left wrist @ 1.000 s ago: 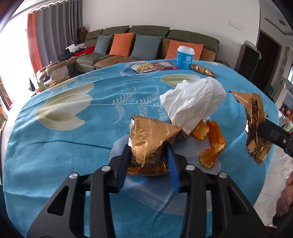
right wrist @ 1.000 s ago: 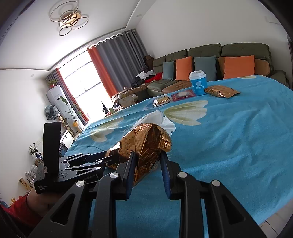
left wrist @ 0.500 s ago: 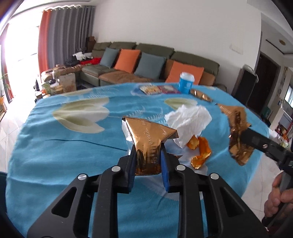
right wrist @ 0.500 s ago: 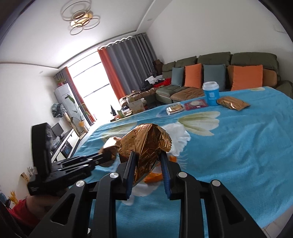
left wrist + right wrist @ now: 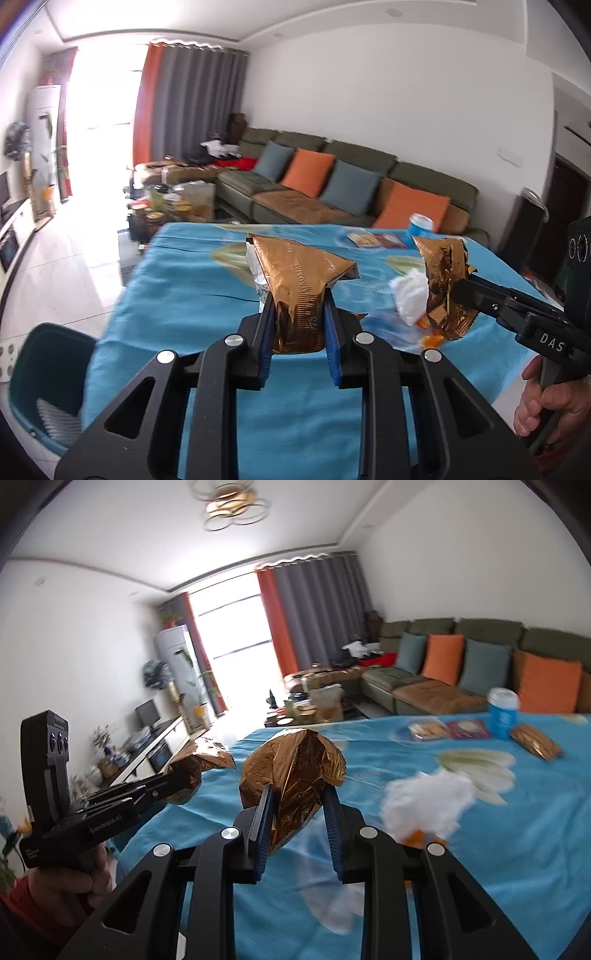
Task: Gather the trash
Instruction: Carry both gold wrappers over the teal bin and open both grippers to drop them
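Two crumpled copper-gold foil snack wrappers are held clear of the desk, one per gripper; the left gripper (image 5: 298, 325) is clenched on the flatter, triangular wrapper (image 5: 295, 280), its jaws having just closed further onto the foil; the right gripper (image 5: 295, 812) is clamped on the rounder, creased wrapper (image 5: 291, 775). Both wrappers stand roughly upright, long axis along the fingers. A teal plastic bin (image 5: 44, 369) sits on the floor off the desk's left edge, below and left of the left gripper; judged from this, the left hand is nearer and should deposit first. White crumpled tissue (image 5: 428, 805) and orange peel scraps (image 5: 430, 339) lie on the blue floral desk cloth (image 5: 192, 295), uncollected.
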{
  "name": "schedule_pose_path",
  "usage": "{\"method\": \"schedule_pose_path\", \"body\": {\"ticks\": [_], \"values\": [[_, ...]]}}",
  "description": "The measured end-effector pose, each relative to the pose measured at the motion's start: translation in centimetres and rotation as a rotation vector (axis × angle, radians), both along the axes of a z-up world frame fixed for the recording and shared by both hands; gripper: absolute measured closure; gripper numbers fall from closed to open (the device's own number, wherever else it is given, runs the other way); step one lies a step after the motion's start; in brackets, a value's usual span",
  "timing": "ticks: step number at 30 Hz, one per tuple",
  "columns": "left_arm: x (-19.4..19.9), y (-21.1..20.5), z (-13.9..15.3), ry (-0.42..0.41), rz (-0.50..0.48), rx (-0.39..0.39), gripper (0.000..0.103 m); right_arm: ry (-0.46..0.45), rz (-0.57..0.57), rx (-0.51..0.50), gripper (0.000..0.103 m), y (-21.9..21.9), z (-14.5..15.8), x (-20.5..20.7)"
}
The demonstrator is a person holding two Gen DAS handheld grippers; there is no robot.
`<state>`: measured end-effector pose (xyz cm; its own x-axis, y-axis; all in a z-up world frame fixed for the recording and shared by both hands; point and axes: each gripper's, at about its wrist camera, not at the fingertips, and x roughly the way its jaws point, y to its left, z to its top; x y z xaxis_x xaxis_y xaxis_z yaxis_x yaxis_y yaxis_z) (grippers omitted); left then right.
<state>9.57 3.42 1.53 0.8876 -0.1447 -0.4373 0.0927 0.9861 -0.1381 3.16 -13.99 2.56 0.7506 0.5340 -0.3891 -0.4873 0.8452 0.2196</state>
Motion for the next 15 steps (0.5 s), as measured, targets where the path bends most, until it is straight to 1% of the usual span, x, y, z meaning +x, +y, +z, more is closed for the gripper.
{"method": "schedule_pose_path", "body": {"ticks": [4, 8, 12, 15], "values": [[-2.0, 3.1, 0.7, -0.025, 0.083, 0.003, 0.079, -0.032, 0.079, -0.031, 0.078, 3.4, 0.6, 0.3], [-4.2, 6.7, 1.3, -0.04, 0.189, 0.002, 0.079, -0.053, 0.176, -0.056, 0.078, 7.2, 1.1, 0.6], [-6.4, 9.7, 2.0, -0.057, 0.284, 0.008, 0.079, -0.058, 0.267, -0.081, 0.078, 11.2, 1.2, 1.1], [-8.0, 11.8, 2.4, -0.065, 0.348, 0.012, 0.079, -0.044, 0.325, -0.076, 0.078, 13.4, 1.2, 1.3]]}}
